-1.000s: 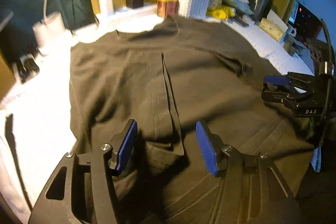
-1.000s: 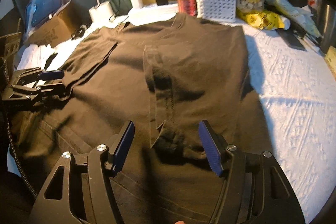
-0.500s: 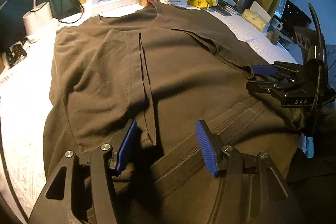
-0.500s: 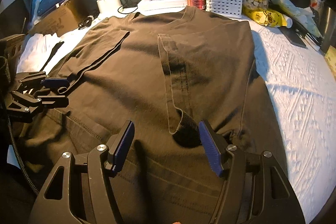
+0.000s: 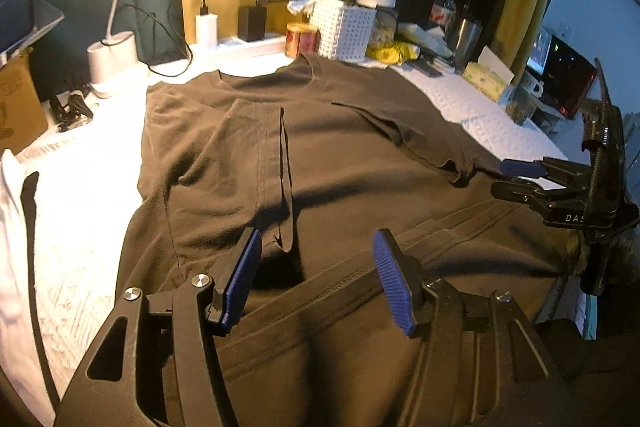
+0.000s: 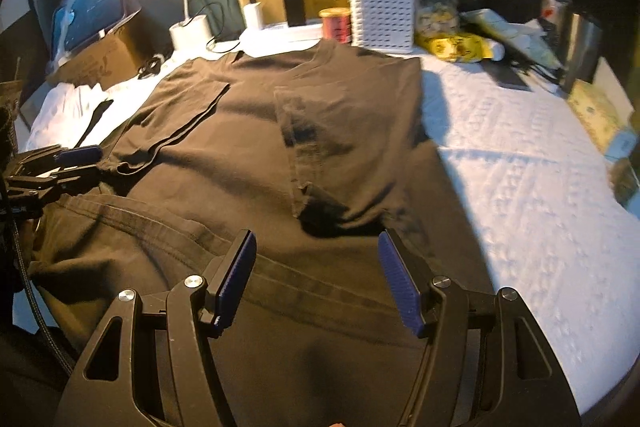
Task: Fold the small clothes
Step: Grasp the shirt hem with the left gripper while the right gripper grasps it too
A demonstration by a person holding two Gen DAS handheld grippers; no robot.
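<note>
shirt (image 5: 340, 163) hem runs out of sight beneath both grippers' fingers (image 5: 240, 279).

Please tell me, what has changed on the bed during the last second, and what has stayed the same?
Both claws drew back toward the near hem and rose a little, so more of the dark T-shirt and the clutter behind it shows. The left claw and right claw took hold of nothing; both stayed open and empty. The shirt stayed flat, both sleeves folded inward.
</note>
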